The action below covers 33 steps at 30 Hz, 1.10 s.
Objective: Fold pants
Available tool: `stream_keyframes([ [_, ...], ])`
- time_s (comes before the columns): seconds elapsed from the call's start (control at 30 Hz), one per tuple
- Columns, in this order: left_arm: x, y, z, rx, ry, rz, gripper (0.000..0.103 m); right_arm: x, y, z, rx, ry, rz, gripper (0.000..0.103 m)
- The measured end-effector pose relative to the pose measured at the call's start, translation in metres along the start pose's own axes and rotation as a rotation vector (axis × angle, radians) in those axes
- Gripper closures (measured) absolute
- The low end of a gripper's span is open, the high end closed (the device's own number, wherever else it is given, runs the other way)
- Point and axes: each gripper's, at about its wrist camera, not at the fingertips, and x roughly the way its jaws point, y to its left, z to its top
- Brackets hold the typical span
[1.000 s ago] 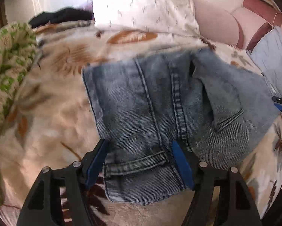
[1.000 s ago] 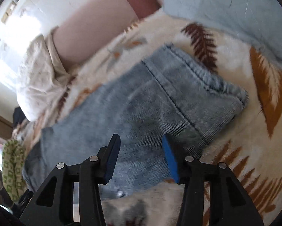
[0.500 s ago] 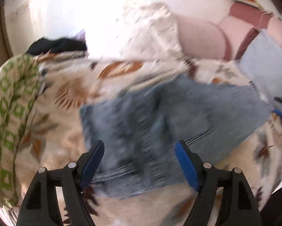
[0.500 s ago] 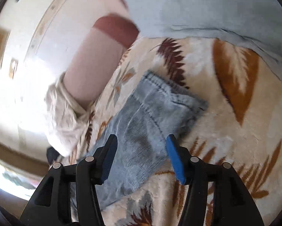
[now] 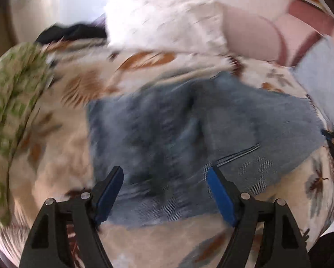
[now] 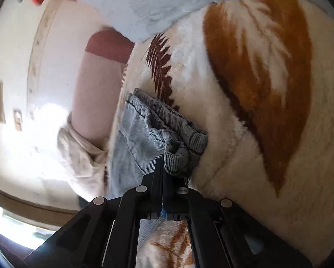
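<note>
Pinching pants [image 6: 167, 143], right gripper [image 6: 162, 169] closed.

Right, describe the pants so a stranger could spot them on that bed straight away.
Start with the cream blanket printed with brown and orange leaves. In its middle lie the pants, a flat patch of faded blue denim. Nothing else nearby is denim: the cloth to their left is green-patterned, the pillow behind is white, and the right gripper is pinching one corner.

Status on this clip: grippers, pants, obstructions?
Left gripper open above jeans. Right gripper shut on jeans' bunched edge. Nothing blocking on blanket.
</note>
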Motion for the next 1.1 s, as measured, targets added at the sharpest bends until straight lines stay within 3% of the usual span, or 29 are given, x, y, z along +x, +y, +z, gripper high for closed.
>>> stream_keyframes([
  [0.1, 0.002, 0.014, -0.005, -0.006, 0.0, 0.035, 0.024, -0.006, 0.025, -0.002, -0.053, -0.023, -0.044, 0.095],
  [0.2, 0.001, 0.023, -0.005, -0.002, -0.019, 0.065, 0.024, -0.008, 0.057, -0.002, -0.116, -0.08, 0.004, 0.085],
  [0.33, 0.009, 0.038, -0.004, -0.018, -0.01, 0.098, 0.024, 0.026, 0.087, -0.004, -0.138, -0.014, 0.069, 0.082],
  [0.53, 0.028, 0.054, -0.01, -0.053, 0.027, 0.118, 0.023, 0.102, 0.101, -0.017, -0.188, 0.155, -0.007, 0.084],
  [0.6, 0.032, 0.056, -0.011, -0.058, 0.035, 0.123, 0.021, 0.118, 0.097, -0.017, -0.18, 0.15, -0.054, 0.1],
  [0.73, 0.035, 0.056, -0.01, -0.075, 0.065, 0.147, 0.018, 0.129, 0.09, -0.009, -0.147, 0.14, -0.067, 0.103],
  [0.83, 0.019, 0.036, 0.0, -0.004, 0.036, 0.184, 0.022, 0.116, 0.092, -0.009, -0.135, 0.138, -0.017, 0.095],
  [0.9, 0.005, 0.017, 0.01, 0.046, -0.01, 0.163, 0.022, 0.087, 0.088, -0.005, -0.114, 0.098, 0.008, 0.089],
  [1.0, -0.011, -0.023, 0.031, 0.108, -0.07, 0.085, 0.02, 0.042, 0.081, -0.001, -0.077, 0.031, 0.071, 0.081],
  [1.1, -0.012, -0.07, 0.056, 0.161, -0.092, -0.012, 0.02, -0.003, 0.056, -0.007, 0.025, -0.035, 0.053, 0.079],
])
